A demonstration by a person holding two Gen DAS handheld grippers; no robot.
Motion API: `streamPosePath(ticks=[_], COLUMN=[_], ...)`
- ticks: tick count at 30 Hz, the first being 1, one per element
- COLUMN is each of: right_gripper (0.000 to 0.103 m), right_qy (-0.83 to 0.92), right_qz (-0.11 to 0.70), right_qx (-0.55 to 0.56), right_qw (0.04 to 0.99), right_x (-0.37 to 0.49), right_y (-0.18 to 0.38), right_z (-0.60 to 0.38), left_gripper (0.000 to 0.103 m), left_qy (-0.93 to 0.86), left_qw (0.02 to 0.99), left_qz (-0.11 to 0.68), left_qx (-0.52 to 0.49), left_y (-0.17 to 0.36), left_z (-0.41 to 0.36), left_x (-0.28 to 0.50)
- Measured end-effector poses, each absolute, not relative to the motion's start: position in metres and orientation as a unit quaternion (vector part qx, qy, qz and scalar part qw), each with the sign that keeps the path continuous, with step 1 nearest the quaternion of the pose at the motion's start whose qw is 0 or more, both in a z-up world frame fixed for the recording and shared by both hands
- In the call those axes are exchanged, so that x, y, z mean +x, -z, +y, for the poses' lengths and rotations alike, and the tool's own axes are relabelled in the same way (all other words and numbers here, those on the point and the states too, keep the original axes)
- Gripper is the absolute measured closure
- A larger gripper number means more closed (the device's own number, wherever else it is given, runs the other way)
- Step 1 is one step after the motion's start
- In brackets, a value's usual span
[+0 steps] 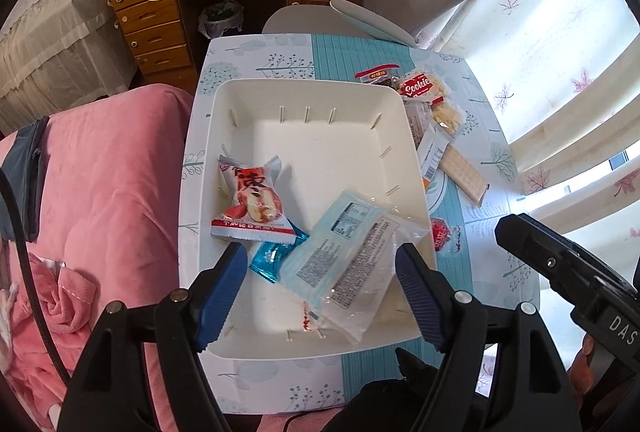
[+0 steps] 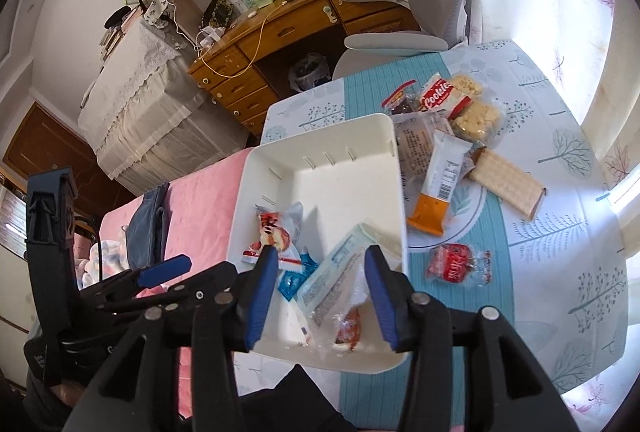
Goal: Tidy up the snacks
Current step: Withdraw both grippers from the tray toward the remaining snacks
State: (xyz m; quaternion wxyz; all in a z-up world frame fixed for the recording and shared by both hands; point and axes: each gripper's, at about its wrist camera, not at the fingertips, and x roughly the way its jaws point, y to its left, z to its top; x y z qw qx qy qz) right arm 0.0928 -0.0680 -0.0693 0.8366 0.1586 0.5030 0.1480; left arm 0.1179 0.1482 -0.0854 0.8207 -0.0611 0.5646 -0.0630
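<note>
I hold both grippers, left [image 1: 320, 272] and right [image 2: 322, 282], jaws spread (nothing pinched), above the tray [image 1: 316, 90] collecting wrapped snacks.

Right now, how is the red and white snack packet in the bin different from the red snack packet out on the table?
The red and white packet lies inside the white bin, partly over a blue packet. The red packet lies on the tablecloth outside the bin, touching no other snack. The first is mostly white and red with a food picture; the second is almost all red. Both are small sealed snack packets.
</note>
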Motion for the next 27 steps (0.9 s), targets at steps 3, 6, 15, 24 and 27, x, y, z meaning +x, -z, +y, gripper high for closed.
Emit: streamPosePath(ticks=[3,6,15,24,27], right_gripper=[0.051,0.05,0.039,0.038,0.038], right_qy=[-0.147,-0.147,-0.143,-0.136,-0.135], right_qz=[0.505,0.508,0.52,0.527,0.526], right_qx=[0.155,0.15,0.127,0.093,0.071], right_qw=[0.836,0.835,0.833,0.834,0.837], right_x=[0.093,0.093,0.098,0.104,0.108], right_y=[0.069,0.067,0.068,0.076,0.08], right_z=[-0.079,-0.092,-0.139,-0.186,-0.2], left_gripper=[0.028,0.028,0.028,0.021,0.021], left_qy=[0.06,0.06,0.061,0.051,0.04], left_qw=[0.821,0.82,0.819,0.815,0.816], left_qz=[0.565,0.565,0.566,0.569,0.567], left_qx=[-0.063,-0.064,-0.072,-0.096,-0.102], left_y=[0.083,0.081,0.079,0.089,0.093], left_z=[0.138,0.123,0.068,0.019,0.007], left_x=[0.117,0.117,0.118,0.121,0.122])
